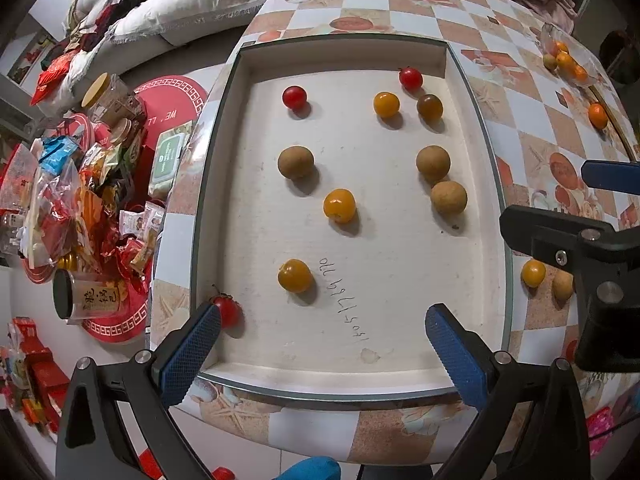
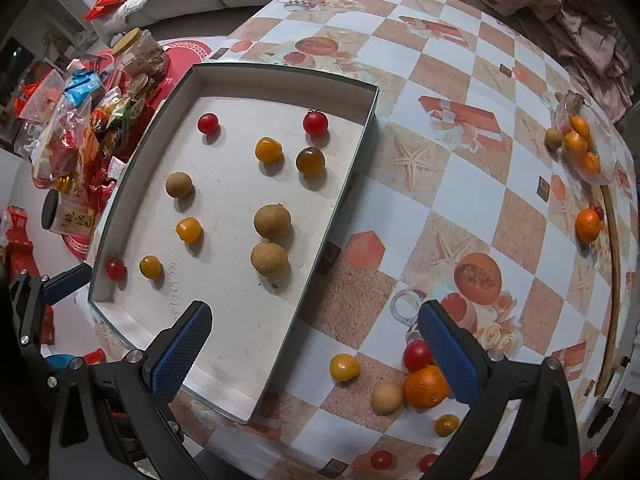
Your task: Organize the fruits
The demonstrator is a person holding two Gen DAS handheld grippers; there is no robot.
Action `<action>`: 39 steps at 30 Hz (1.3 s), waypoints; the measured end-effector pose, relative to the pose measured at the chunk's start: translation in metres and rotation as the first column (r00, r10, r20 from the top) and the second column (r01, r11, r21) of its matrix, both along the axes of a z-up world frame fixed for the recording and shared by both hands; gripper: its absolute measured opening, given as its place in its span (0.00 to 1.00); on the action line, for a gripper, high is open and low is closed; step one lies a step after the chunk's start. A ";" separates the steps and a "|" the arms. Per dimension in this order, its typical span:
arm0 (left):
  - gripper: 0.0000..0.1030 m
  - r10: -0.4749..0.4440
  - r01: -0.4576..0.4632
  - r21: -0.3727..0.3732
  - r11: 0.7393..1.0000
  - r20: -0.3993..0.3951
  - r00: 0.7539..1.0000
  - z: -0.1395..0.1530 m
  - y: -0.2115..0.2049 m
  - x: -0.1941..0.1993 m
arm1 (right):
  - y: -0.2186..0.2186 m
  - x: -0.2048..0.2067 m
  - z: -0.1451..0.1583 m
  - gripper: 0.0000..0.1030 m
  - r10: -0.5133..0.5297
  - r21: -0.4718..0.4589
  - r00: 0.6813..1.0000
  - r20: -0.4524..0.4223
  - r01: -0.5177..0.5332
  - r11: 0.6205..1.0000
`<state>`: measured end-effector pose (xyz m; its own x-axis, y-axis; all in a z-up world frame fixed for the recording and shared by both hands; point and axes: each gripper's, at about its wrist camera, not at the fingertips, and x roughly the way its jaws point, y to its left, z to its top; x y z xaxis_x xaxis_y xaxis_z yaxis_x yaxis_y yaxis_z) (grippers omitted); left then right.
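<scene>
A shallow white box lid [image 1: 360,344] [image 2: 240,344] lies on the checkered table and holds several small fruits: red tomatoes [image 1: 294,97], yellow tomatoes [image 1: 339,205] and brown longans [image 1: 295,162] [image 2: 272,221]. My left gripper [image 1: 322,338] is open and empty over the lid's near edge, with a red tomato [image 1: 228,310] by its left finger. My right gripper [image 2: 316,344] is open and empty over the lid's near right corner. Loose on the table by its right finger lie a yellow tomato [image 2: 344,367], a longan [image 2: 386,399], an orange [image 2: 425,386] and a red tomato [image 2: 416,354].
A plastic bag of fruit [image 2: 580,144] and a loose orange [image 2: 588,225] lie at the table's far right. Snack packets and jars [image 1: 80,200] crowd a low red surface on the left. Clothes [image 2: 560,12] pile up at the back.
</scene>
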<state>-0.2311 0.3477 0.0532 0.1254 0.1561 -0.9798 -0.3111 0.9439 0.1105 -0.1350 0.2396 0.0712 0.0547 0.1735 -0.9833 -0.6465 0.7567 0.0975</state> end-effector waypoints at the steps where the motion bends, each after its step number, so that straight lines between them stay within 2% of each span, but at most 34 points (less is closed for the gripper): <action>1: 1.00 0.000 0.000 0.000 1.000 -0.001 1.000 0.000 0.000 0.000 | 0.001 0.000 0.000 1.00 0.001 0.000 1.000 0.000 -0.001 1.000; 39: 1.00 -0.001 0.001 -0.011 1.000 -0.005 1.000 -0.004 0.002 0.004 | 0.011 -0.006 -0.004 1.00 0.022 -0.013 1.000 0.003 -0.022 1.000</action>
